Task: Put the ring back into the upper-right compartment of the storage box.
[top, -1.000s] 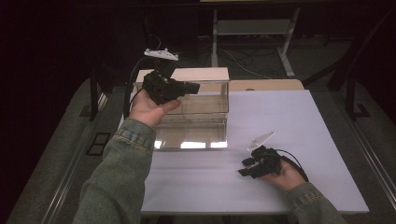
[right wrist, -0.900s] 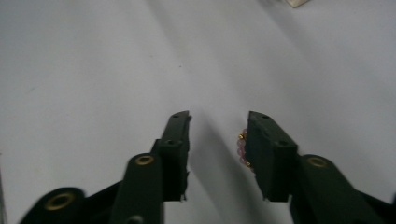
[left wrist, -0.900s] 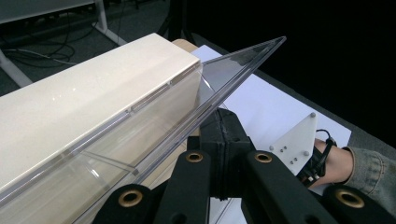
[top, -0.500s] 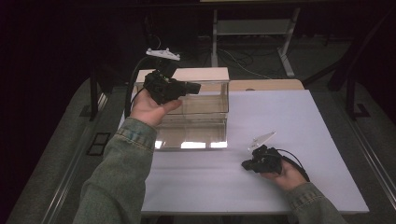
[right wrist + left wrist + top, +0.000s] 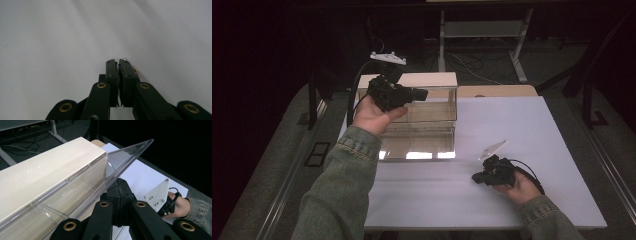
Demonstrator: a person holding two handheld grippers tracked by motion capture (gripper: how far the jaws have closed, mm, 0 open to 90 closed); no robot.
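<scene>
Holding the right gripper (image 5: 476,177) low over the near right part of the matte white table sheet (image 5: 437,210), right hand (image 5: 518,187) wrapping it from behind and hiding most of its body. Pressing its two black jaws together with no gap, in the right gripper view (image 5: 118,62). Showing a tiny shiny speck and a reddish fleck by the tip, too small to identify; hard to say whether anything is pinched.

Cutting off both denim sleeves (image 5: 342,190) at the bottom edge of the high view.

Raising the left gripper (image 5: 424,93) in the left hand (image 5: 372,115) at the upper left of the clear box (image 5: 422,145), which is standing on the far left part of the sheet. Closing its jaws too, pads meeting, in the left gripper view (image 5: 122,195). Blurring their tips behind the box's thin, glossy transparent wall (image 5: 75,202), so contact with that wall cannot be judged.

Lying along the box's far side, touching it: a smooth, cream, long rectangular block (image 5: 412,80), its left end cut off in the left gripper view (image 5: 45,170).

Fading into darkness beyond the table, with cables (image 5: 472,62) only dimly visible on the floor.
</scene>
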